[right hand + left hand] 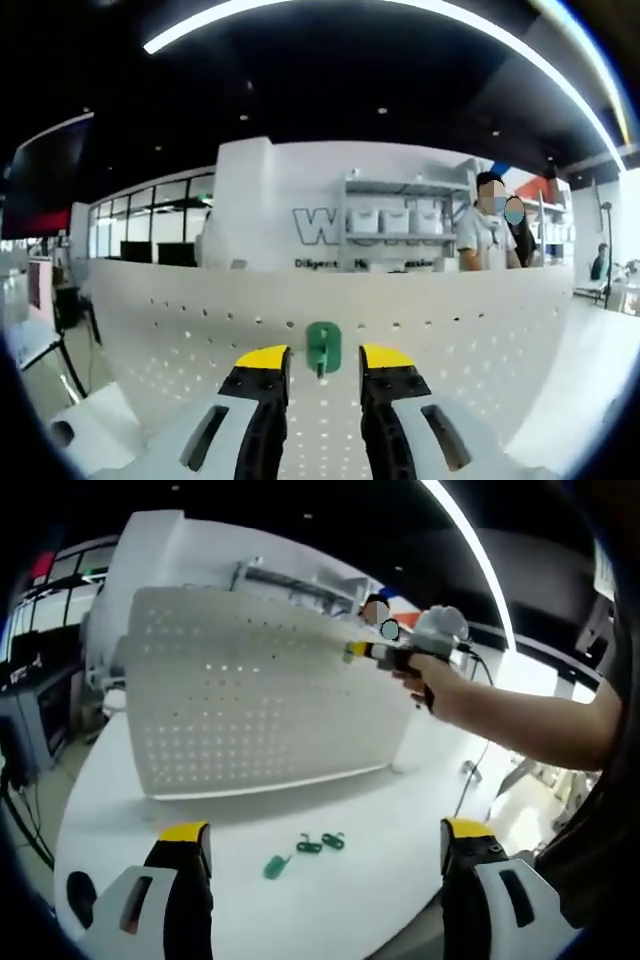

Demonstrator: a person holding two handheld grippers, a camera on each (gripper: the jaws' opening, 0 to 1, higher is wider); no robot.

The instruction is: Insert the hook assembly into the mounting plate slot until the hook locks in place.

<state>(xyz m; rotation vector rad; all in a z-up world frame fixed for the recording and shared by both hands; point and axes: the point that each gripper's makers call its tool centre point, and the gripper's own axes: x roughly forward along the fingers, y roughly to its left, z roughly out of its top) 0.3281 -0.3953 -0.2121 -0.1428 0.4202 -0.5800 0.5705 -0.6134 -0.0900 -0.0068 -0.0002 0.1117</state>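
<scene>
A white perforated mounting plate (250, 705) stands upright on the white table (400, 810). In the right gripper view a green hook (323, 346) sits against the plate (480, 330) just below its top edge. My right gripper (323, 358) straddles it, jaws slightly apart, with a thin gap on each side of the hook. The left gripper view shows that right gripper (362, 651) in a person's hand at the plate's upper right corner. My left gripper (326, 832) hangs wide open over the table's front, holding nothing. Three loose green hooks (310, 846) lie on the table between its jaws.
The person's forearm (520, 715) reaches across from the right above the table. The table's round edge (70, 820) falls off at the left, beside dark desks and cables. Two people (490, 235) stand behind the plate near shelves.
</scene>
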